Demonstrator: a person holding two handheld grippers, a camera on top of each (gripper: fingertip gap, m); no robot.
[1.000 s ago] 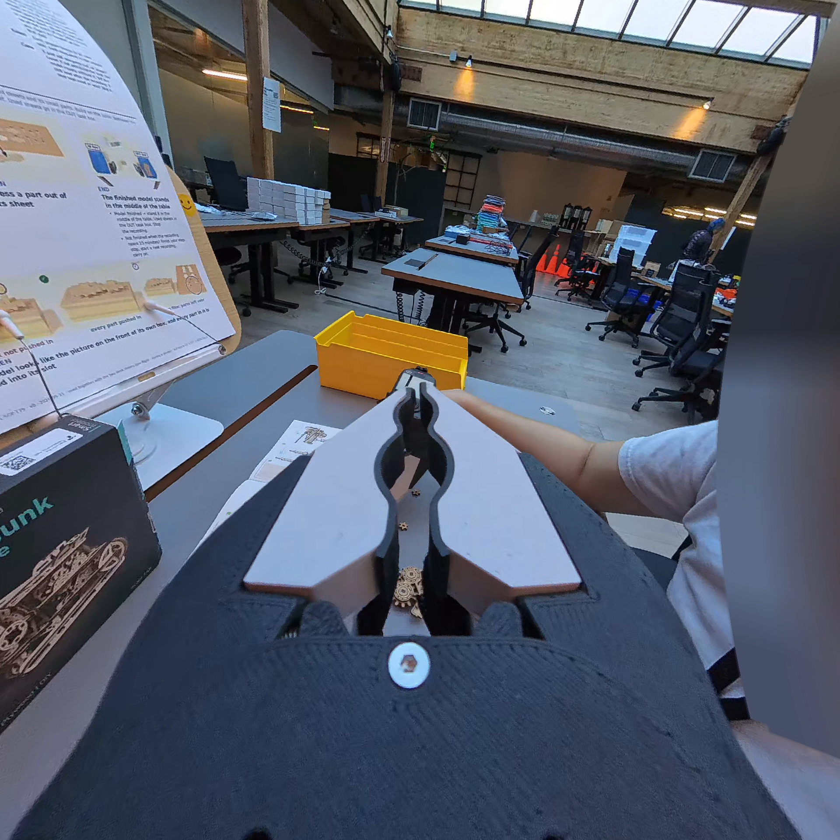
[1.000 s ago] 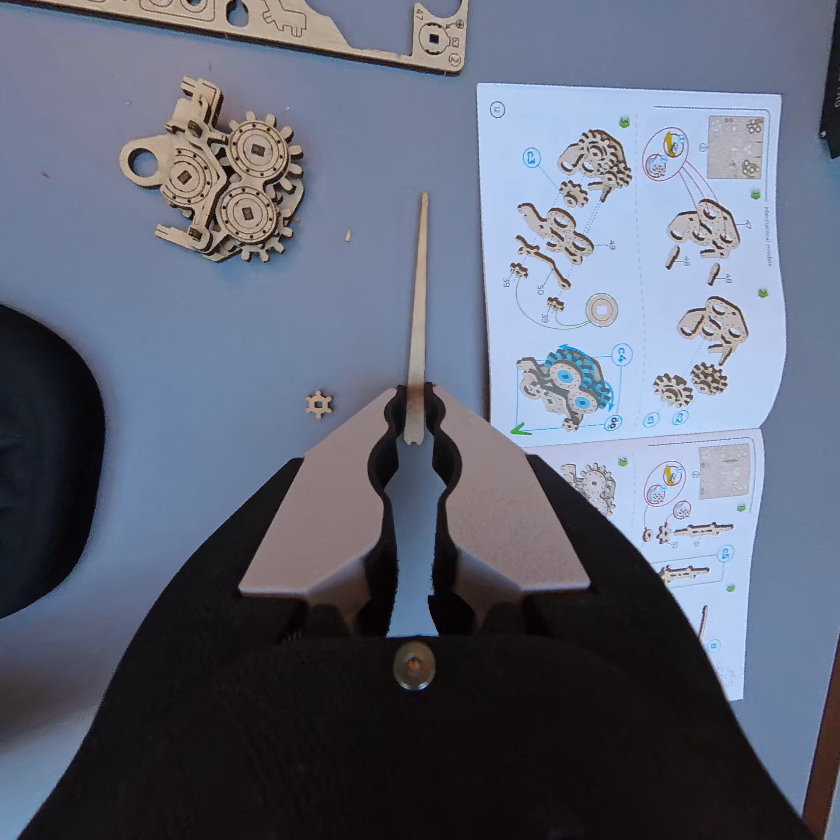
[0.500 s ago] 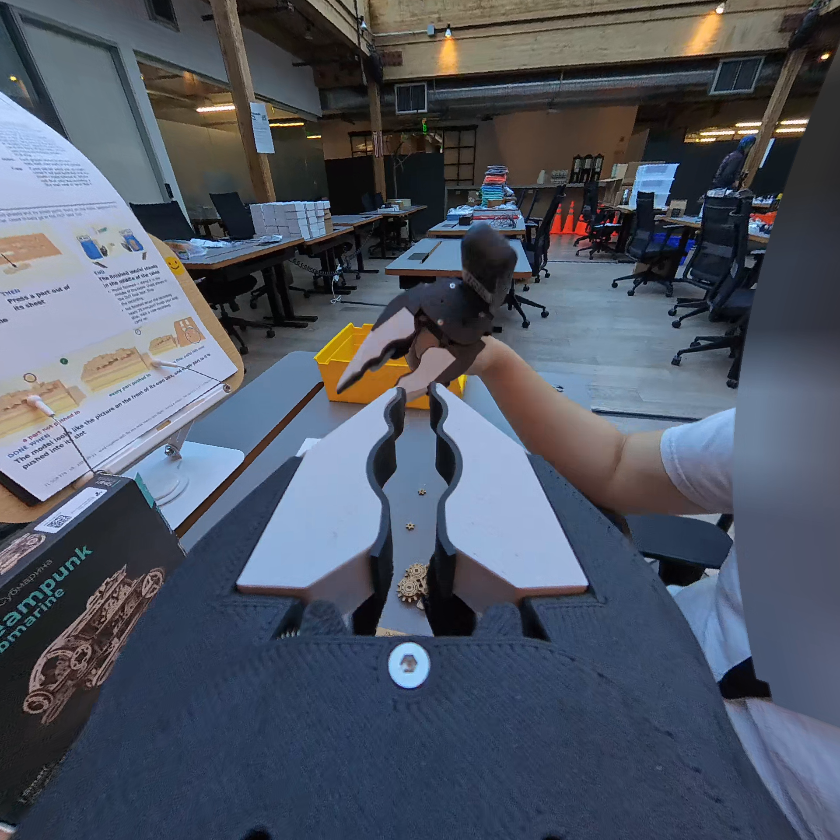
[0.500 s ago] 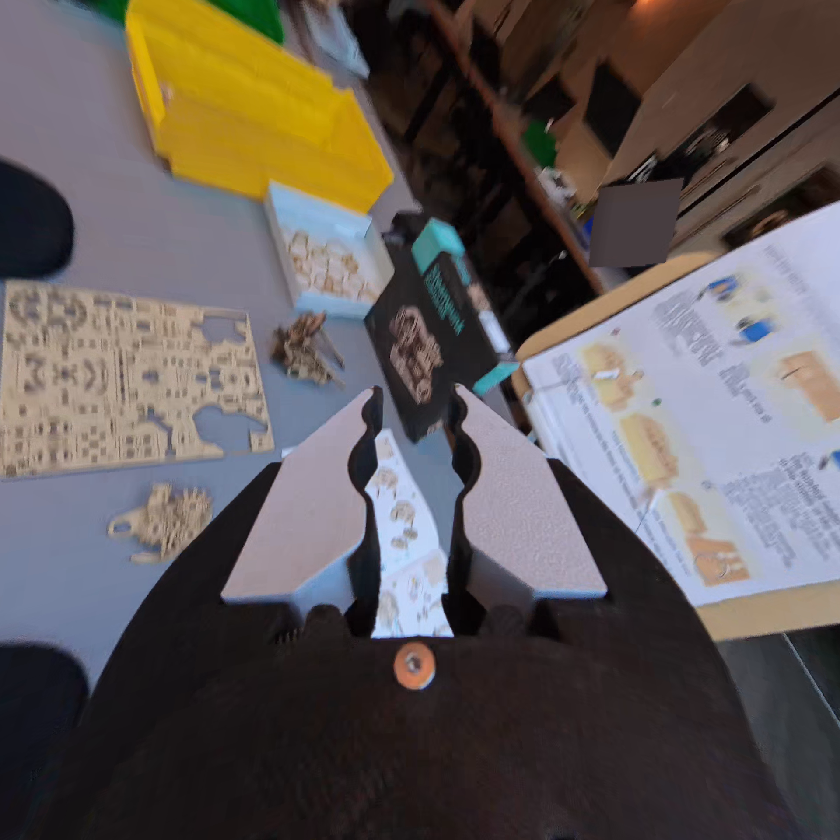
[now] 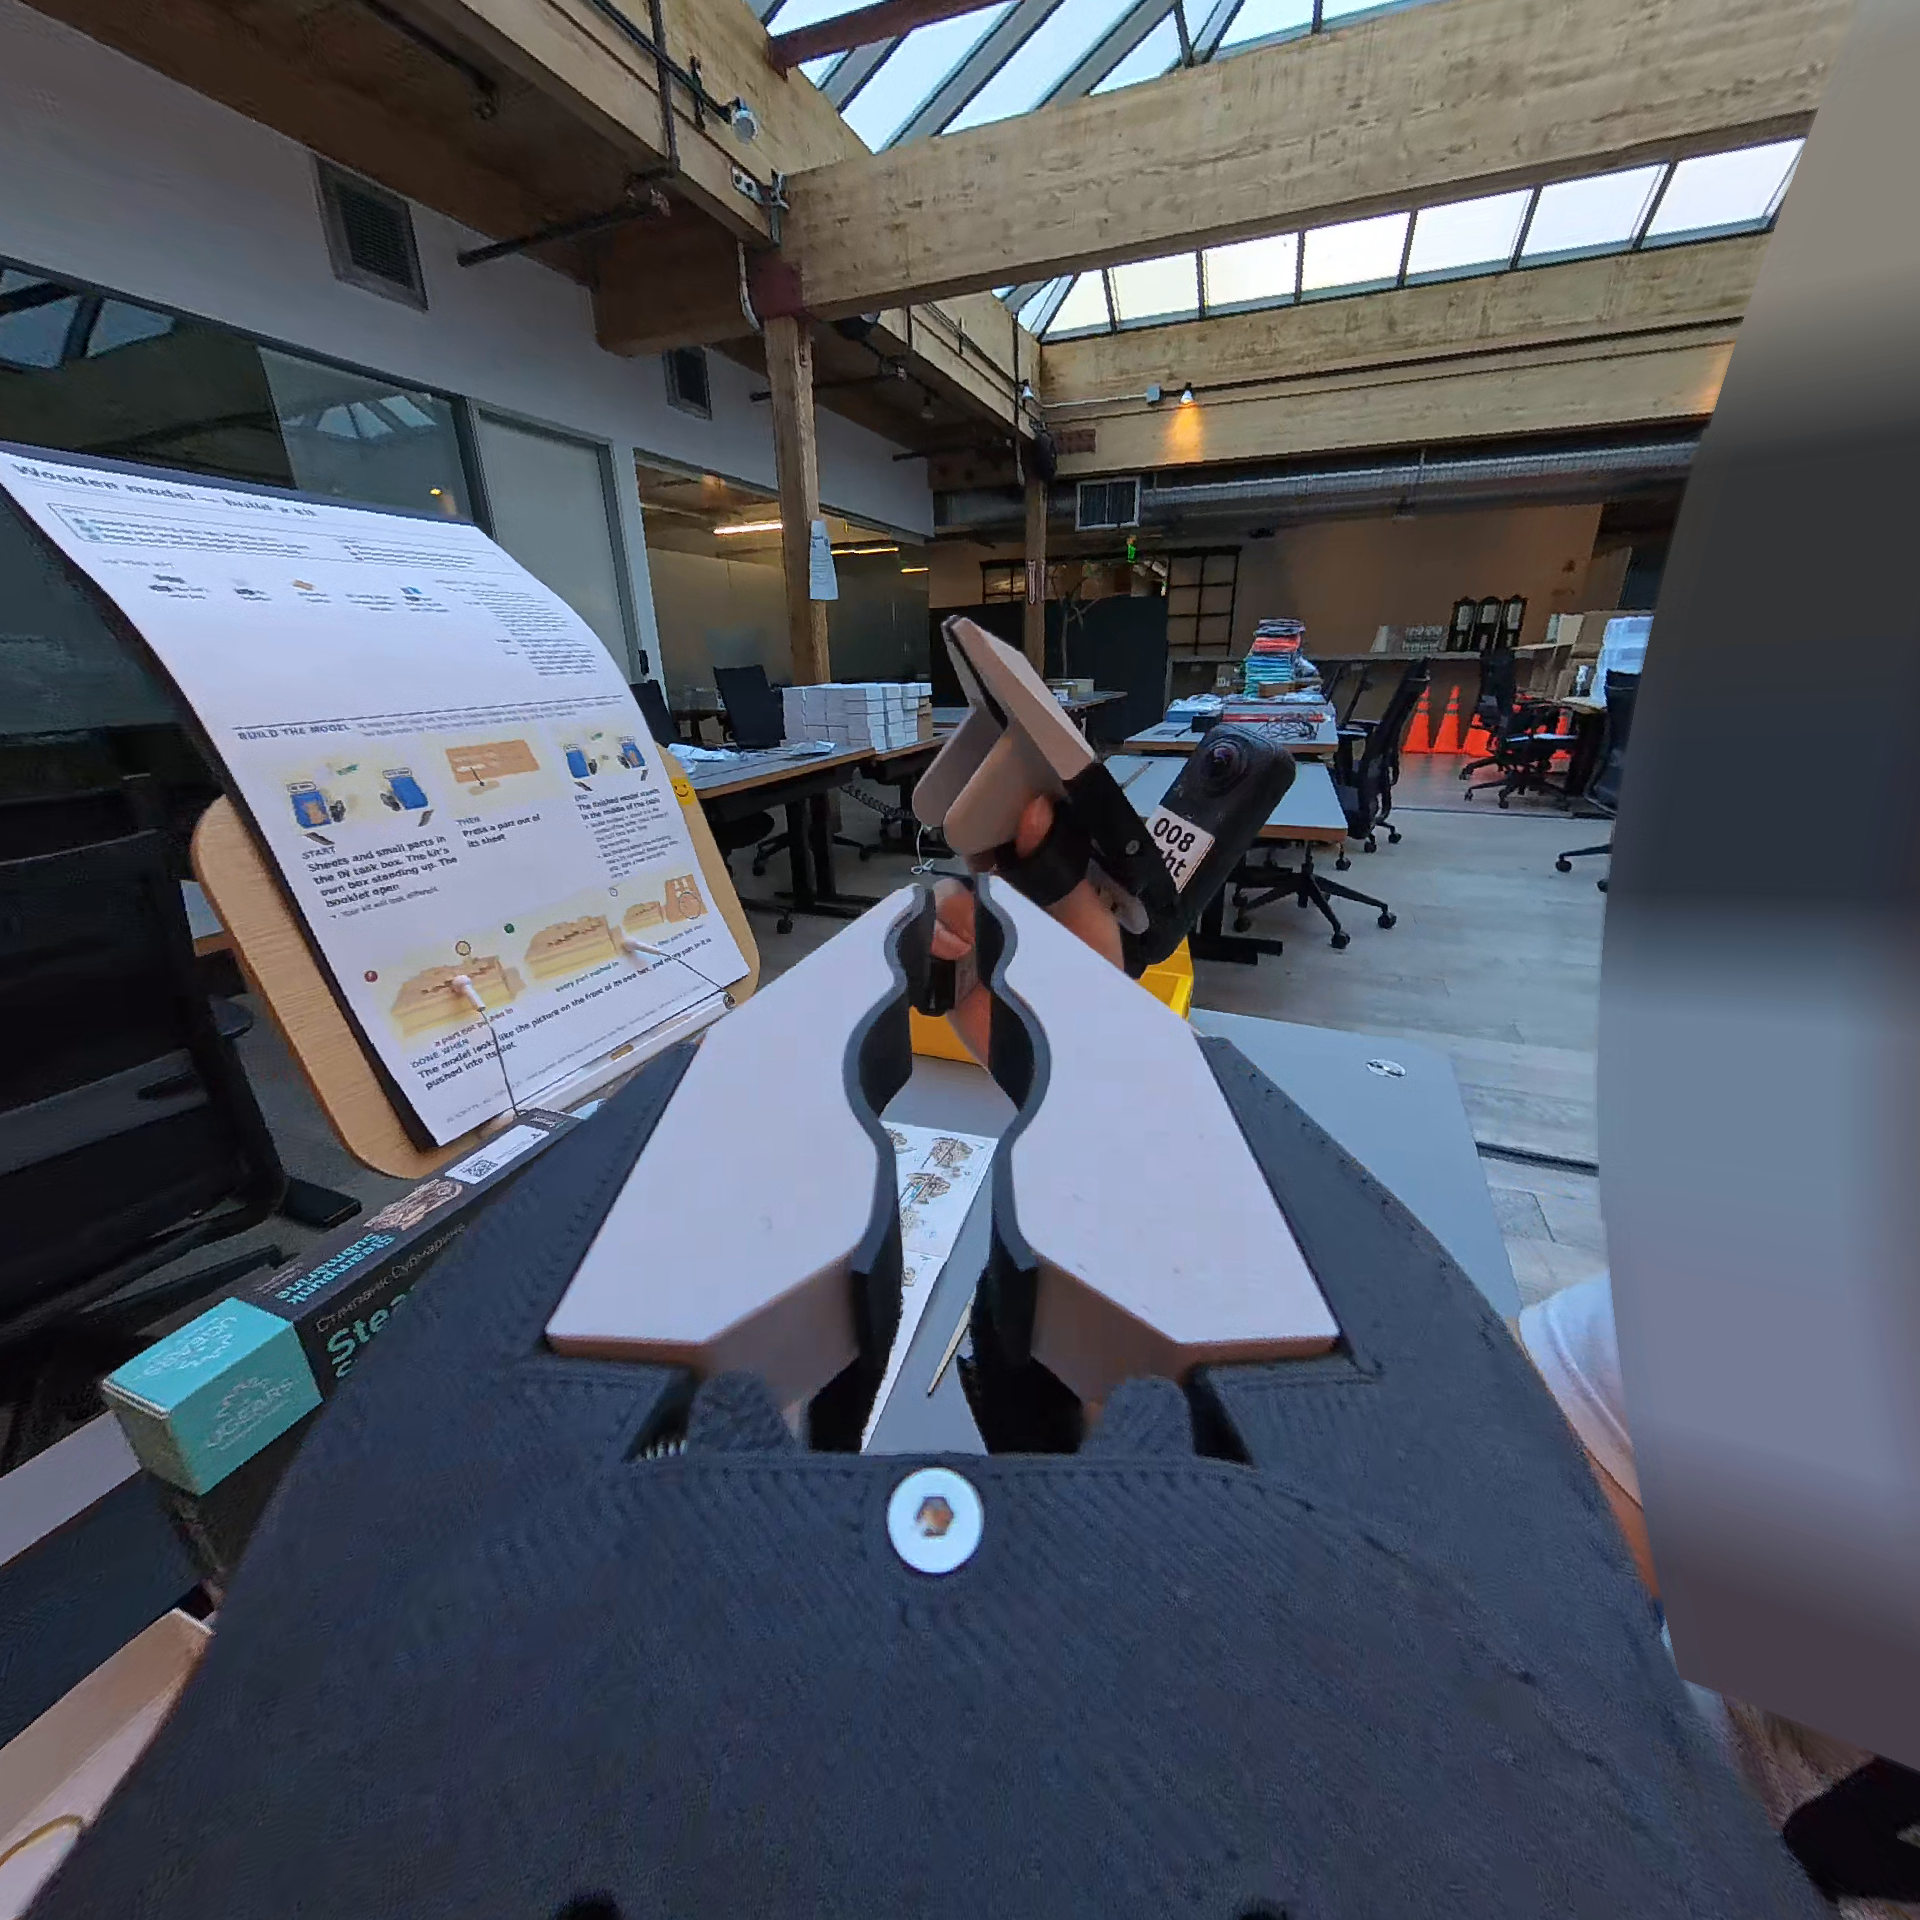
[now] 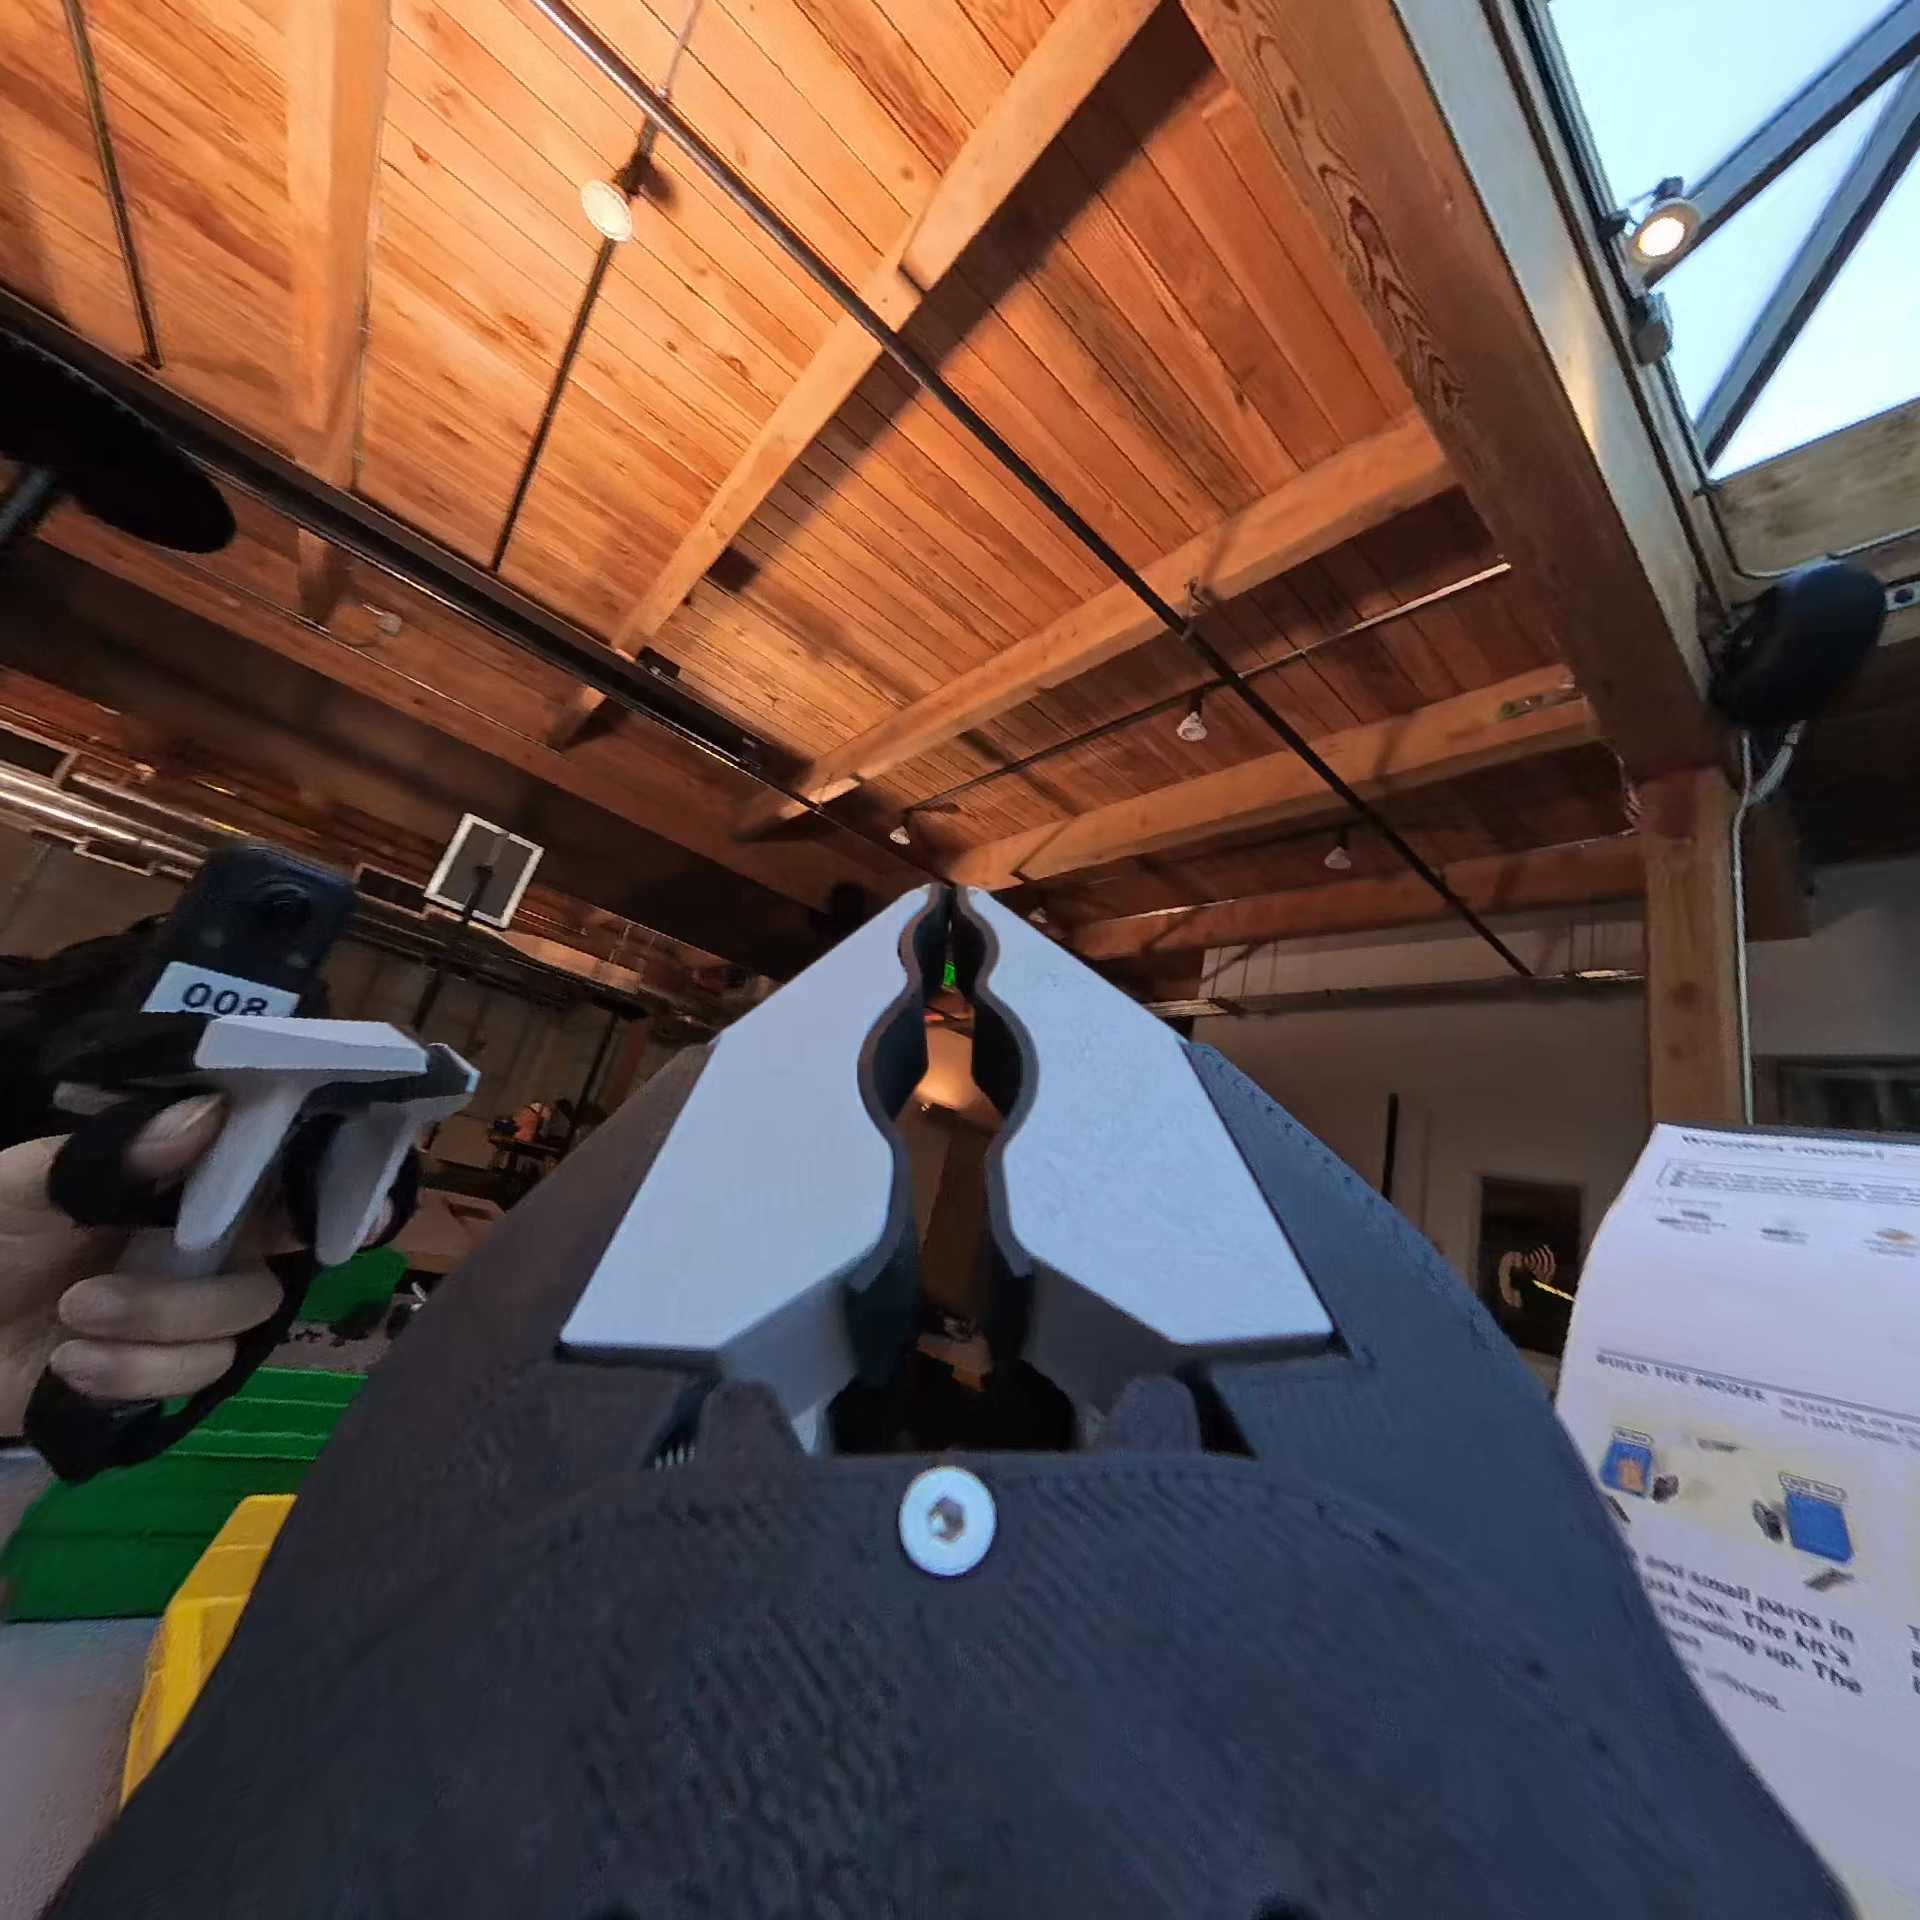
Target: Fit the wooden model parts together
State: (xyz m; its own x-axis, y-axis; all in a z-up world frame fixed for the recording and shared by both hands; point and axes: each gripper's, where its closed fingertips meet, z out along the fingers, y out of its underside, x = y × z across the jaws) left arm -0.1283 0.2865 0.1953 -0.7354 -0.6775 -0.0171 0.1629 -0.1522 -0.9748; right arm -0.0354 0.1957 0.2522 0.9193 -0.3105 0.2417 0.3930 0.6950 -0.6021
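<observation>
No wooden model assembly shows in either view. In the left wrist view a thin wooden stick (image 5: 951, 1351) lies on the grey table (image 5: 1351, 1122) beside the open booklet (image 5: 935, 1174), seen through the gap between my fingers. My left gripper (image 5: 951, 891) is empty, its jaws a narrow gap apart, held above the table. It also shows in the right wrist view (image 6: 447, 1081), held by a hand. My right gripper (image 6: 945, 896) is shut on nothing and points up at the wooden ceiling. In the left wrist view it (image 5: 956, 629) is raised just beyond my left fingertips.
An instruction sheet on a wooden stand (image 5: 416, 810) stands at the left. The dark kit box (image 5: 343, 1340) lies below it. A yellow bin (image 5: 940, 1034) sits at the table's far edge. Green bins (image 6: 208, 1455) lie beyond it. A sleeve and arm (image 5: 1569, 1351) are at the right.
My right gripper let go of the wooden stick, left the table and swung up towards the ceiling, then closed. My left gripper tilted upward and its jaws parted slightly.
</observation>
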